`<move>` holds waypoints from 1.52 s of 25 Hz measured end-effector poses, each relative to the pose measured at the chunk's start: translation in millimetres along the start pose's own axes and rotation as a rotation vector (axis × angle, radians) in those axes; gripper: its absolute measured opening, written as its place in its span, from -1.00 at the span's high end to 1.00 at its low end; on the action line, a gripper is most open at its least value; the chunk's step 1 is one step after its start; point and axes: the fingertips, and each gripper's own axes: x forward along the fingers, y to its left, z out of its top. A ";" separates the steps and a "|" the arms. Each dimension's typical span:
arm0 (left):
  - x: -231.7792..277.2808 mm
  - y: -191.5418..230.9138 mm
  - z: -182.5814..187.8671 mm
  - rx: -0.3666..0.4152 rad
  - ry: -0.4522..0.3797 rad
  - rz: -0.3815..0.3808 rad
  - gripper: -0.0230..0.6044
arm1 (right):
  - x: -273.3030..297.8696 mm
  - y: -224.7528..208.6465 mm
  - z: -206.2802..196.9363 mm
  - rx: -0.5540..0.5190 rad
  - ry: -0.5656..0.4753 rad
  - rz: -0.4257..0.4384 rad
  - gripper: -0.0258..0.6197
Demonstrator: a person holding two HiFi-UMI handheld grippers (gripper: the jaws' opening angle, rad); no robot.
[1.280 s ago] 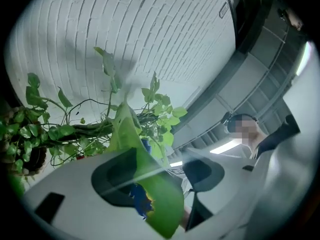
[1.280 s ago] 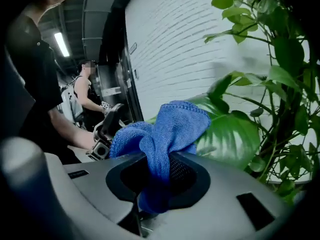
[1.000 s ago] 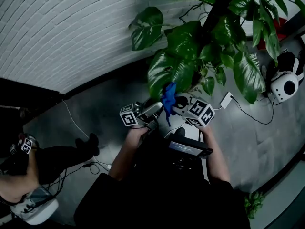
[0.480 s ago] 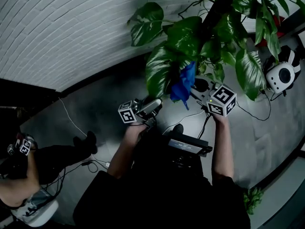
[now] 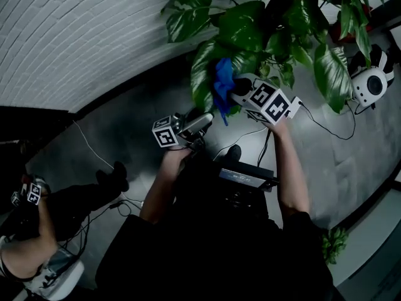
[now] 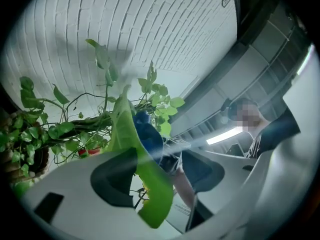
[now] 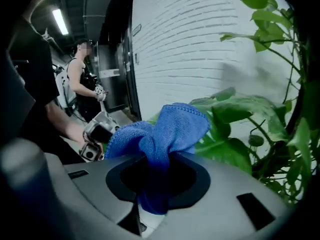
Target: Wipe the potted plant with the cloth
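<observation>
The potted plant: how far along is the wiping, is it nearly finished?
Done: the blue cloth is clamped in the right gripper. In hand: the cloth is up against a large leaf, which passes between the left gripper's parted jaws. Left: likely most of the plant; no leaf shows whether it has been wiped.

1. The potted plant [image 5: 250, 30] runs off the head view's far edge, and its pot cannot be made out.
2. The cloth [image 7: 165, 129] has its lower end buried between the right gripper [image 7: 158, 186] jaws.
3. The near leaf [image 6: 145, 184] is blurred at its tip.
4. The seated person [image 5: 25, 231] at far left is cut by the edge.
</observation>
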 end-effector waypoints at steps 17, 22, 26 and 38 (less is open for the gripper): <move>-3.3 -7.3 -19.9 -0.003 0.032 0.048 -0.06 | -58.3 86.7 -31.8 0.366 -0.359 0.174 0.59; -3.8 -44.9 -58.0 0.114 -0.041 0.130 -0.06 | -146.5 91.9 -49.3 0.466 -0.624 0.153 0.59; -7.2 -101.9 -123.8 0.226 -0.145 0.192 -0.06 | -244.8 128.0 -100.6 0.525 -0.856 0.170 0.59; -2.8 -235.3 -228.5 0.405 -0.223 0.323 -0.06 | -360.7 188.6 -141.2 0.598 -1.092 0.378 0.58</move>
